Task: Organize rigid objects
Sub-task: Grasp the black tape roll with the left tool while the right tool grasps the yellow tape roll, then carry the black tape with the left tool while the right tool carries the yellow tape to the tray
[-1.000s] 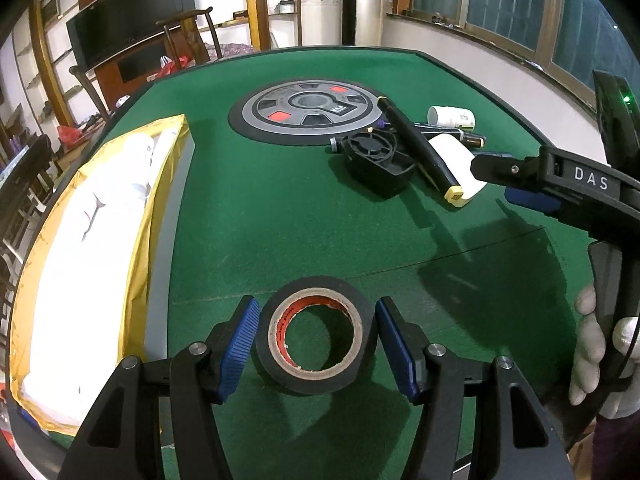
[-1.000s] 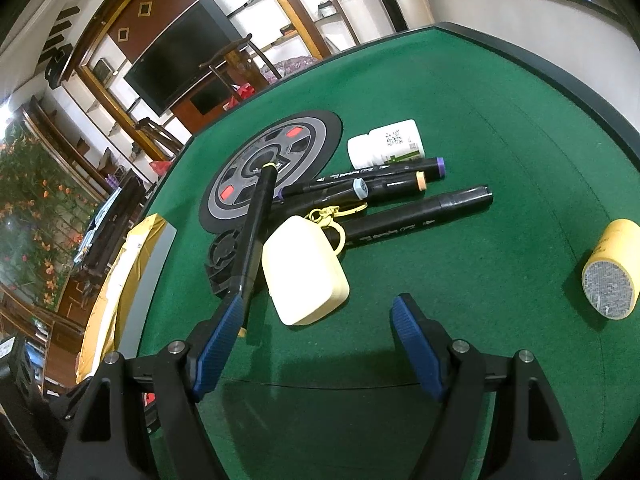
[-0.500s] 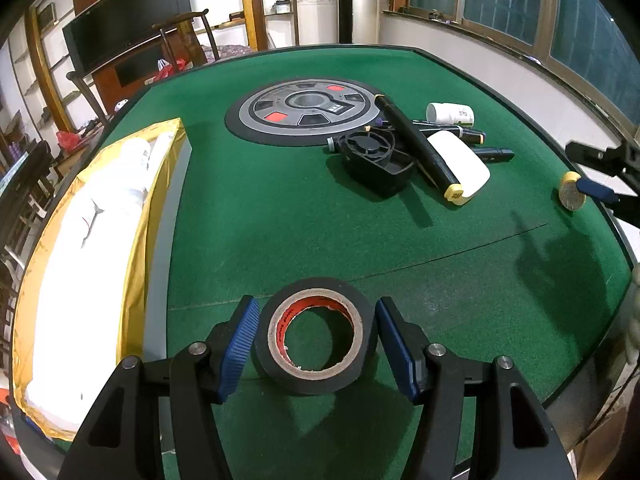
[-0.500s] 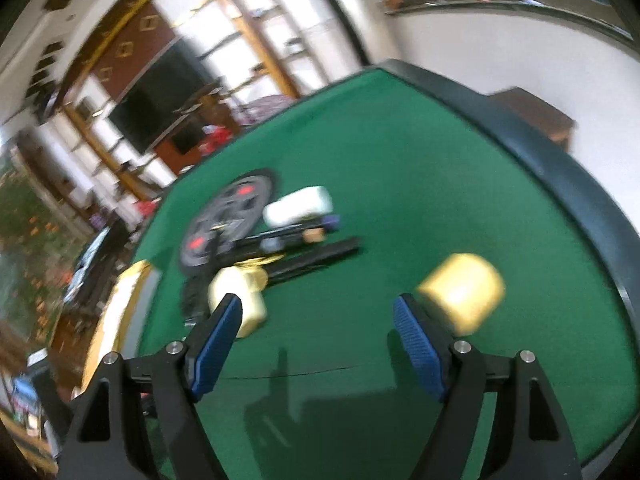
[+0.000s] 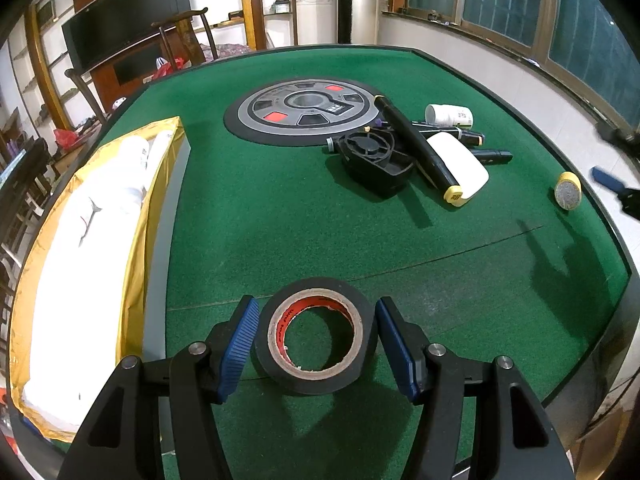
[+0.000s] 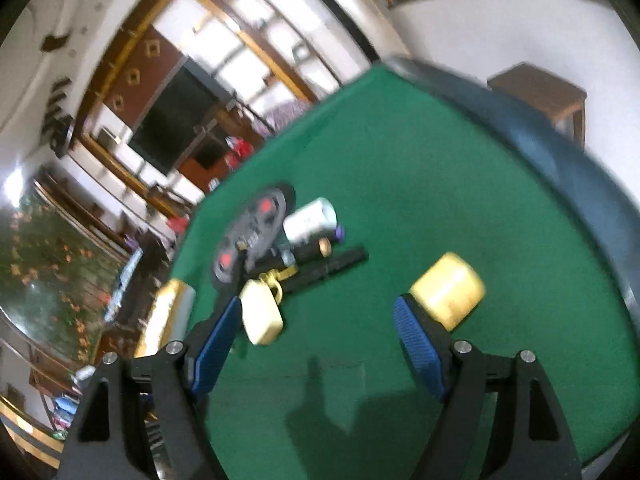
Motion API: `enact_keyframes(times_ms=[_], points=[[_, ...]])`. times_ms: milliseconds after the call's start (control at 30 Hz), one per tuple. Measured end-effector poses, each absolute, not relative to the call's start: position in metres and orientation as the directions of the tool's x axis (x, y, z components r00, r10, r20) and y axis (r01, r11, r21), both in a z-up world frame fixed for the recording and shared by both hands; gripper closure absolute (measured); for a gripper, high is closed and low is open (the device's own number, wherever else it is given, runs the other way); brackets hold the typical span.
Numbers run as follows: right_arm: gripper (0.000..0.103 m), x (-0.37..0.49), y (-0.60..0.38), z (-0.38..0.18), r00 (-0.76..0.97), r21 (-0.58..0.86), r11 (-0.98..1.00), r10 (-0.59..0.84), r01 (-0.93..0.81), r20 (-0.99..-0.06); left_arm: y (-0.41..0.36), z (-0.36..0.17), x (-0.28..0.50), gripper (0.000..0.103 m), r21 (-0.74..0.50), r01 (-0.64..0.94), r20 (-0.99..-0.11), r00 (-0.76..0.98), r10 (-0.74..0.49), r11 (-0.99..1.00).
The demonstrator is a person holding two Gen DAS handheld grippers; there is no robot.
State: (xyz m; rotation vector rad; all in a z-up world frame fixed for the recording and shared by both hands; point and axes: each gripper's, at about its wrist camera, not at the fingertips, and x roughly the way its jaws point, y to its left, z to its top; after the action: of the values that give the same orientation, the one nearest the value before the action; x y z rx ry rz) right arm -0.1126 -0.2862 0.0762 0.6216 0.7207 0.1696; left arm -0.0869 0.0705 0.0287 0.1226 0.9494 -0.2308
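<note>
While my left gripper point(image 5: 316, 340) brackets the black tape roll point(image 5: 316, 336), pads just clear, its red core print stays unreadable. At 1 o'clock, my right gripper point(image 6: 318, 330) gapes empty beside the yellow cylinder point(image 6: 448, 290).

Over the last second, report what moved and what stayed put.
The right gripper swung away from the marker pile toward the yellow cylinder near the table edge, jaws open and empty. The left gripper stayed around the black tape roll, which has not shifted; whether its pads touch is unclear.
</note>
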Motion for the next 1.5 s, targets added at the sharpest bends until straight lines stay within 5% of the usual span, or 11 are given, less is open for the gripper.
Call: enact_keyframes(times_ms=[100, 300, 633, 700, 767, 867, 1500], points=[[0.014, -0.127, -0.312, 0.093, 0.783, 0.527, 0.841, 0.244, 0.123, -0.572, 0.071, 0.028, -0.088, 0.039, 0.003, 0.25, -0.813, 0.564, -0.143, 0.968], [0.014, -0.121, -0.327, 0.077, 0.715, 0.399, 0.893, 0.14, 0.207, -0.685, 0.071, 0.028, -0.088, 0.039, -0.002, 0.249, -0.809, 0.569, -0.148, 0.969], [0.014, -0.08, -0.28, 0.039, 0.633, 0.115, 0.988, 0.028, 0.098, -0.774, 0.07, 0.028, -0.088, 0.039, 0.007, 0.247, -0.809, 0.571, -0.14, 0.969], [0.019, -0.078, -0.281, 0.037, 0.624, 0.11, 0.989, 0.022, 0.102, -0.781, 0.07, 0.028, -0.088, 0.039, 0.003, 0.246, -0.808, 0.572, -0.142, 0.969], [0.052, -0.078, -0.281, 0.036, 0.627, 0.125, 0.988, 0.04, 0.092, -0.778, 0.072, 0.029, -0.088, 0.039, -0.006, 0.242, -0.807, 0.572, -0.147, 0.97], [0.068, -0.081, -0.281, 0.034, 0.608, 0.147, 0.985, 0.063, 0.089, -0.792, 0.074, 0.029, -0.088, 0.039, -0.023, 0.239, -0.807, 0.569, -0.159, 0.971], [0.072, -0.107, -0.211, 0.097, 0.663, 0.238, 0.968, 0.228, -0.077, -0.713, 0.122, 0.08, -0.115, 0.039, -0.197, 0.229, -0.733, 0.612, -0.299, 0.953]])
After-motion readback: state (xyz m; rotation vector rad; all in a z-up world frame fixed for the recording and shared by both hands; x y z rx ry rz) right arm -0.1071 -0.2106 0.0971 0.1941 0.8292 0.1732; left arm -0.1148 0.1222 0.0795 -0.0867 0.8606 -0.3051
